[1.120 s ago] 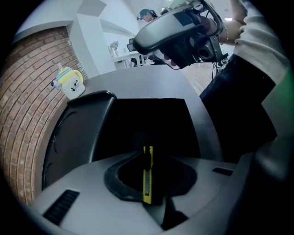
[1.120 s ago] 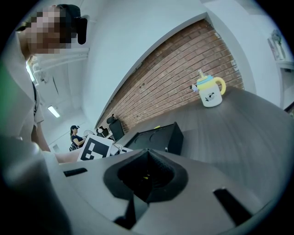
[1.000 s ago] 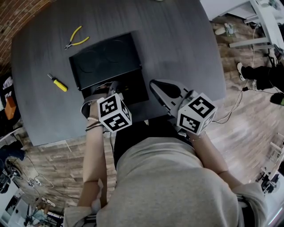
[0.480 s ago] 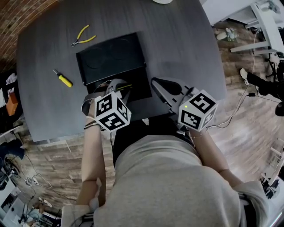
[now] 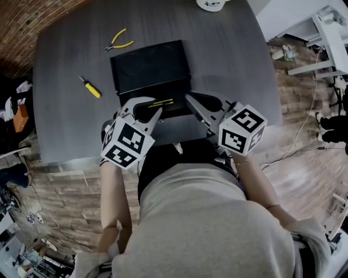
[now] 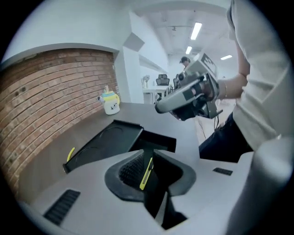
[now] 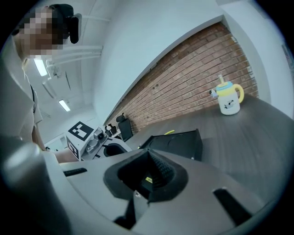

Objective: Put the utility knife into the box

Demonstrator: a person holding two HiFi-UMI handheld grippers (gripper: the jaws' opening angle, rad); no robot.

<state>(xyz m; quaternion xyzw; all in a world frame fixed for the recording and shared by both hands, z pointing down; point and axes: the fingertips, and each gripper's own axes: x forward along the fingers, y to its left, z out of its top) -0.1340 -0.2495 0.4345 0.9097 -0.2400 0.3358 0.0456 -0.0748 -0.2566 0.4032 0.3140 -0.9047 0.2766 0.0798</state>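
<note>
A black box (image 5: 150, 69) lies open on the dark table, its lid flat at the far side and its tray nearer me. My left gripper (image 5: 157, 108) hangs at the tray's front edge, shut on the yellow-and-black utility knife (image 5: 162, 102). The knife (image 6: 146, 172) shows as a yellow strip pinched between the black pads, with the box (image 6: 103, 144) beyond. My right gripper (image 5: 190, 103) is shut and empty, just right of the tray. In the right gripper view the box (image 7: 177, 142) sits ahead and a yellow speck of the knife (image 7: 148, 179) shows past the jaws.
Yellow pliers (image 5: 118, 40) and a yellow-handled screwdriver (image 5: 89, 88) lie left of the box. A white mug (image 5: 211, 4) stands at the far edge; it also appears as the mug (image 6: 109, 103) and the mug (image 7: 228, 100). The table's (image 5: 65, 141) near edge runs just below the grippers.
The left gripper has rolled, its marker cube dropping to the left, and the knife's yellow strip now shows in front of its tip over the tray. The right gripper has barely moved.
</note>
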